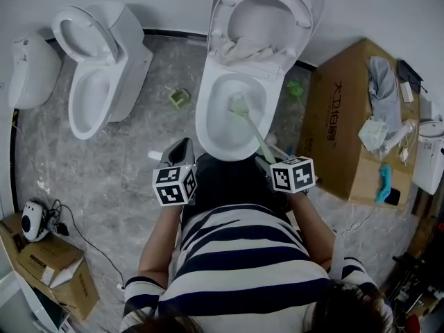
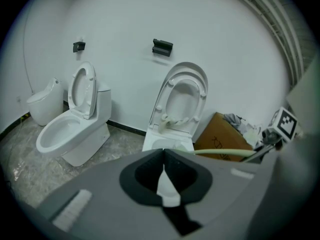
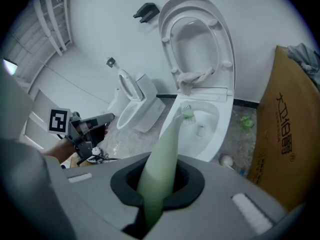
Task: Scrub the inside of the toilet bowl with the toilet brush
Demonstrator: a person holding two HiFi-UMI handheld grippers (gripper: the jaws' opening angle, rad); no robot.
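Observation:
The white toilet stands straight ahead with its lid and seat raised. A pale green toilet brush slants down into the bowl, its head against the inner wall near the water. My right gripper is shut on the brush handle, and the bristle head shows over the bowl. My left gripper hovers beside the bowl's front left rim, shut with nothing in it. The handle crosses the left gripper view at right.
A second toilet and a white fixture stand at left. A large cardboard box with cloths on top sits close at right. Smaller boxes and cables lie lower left. Small green items lie on the floor. A crumpled rag rests behind the bowl.

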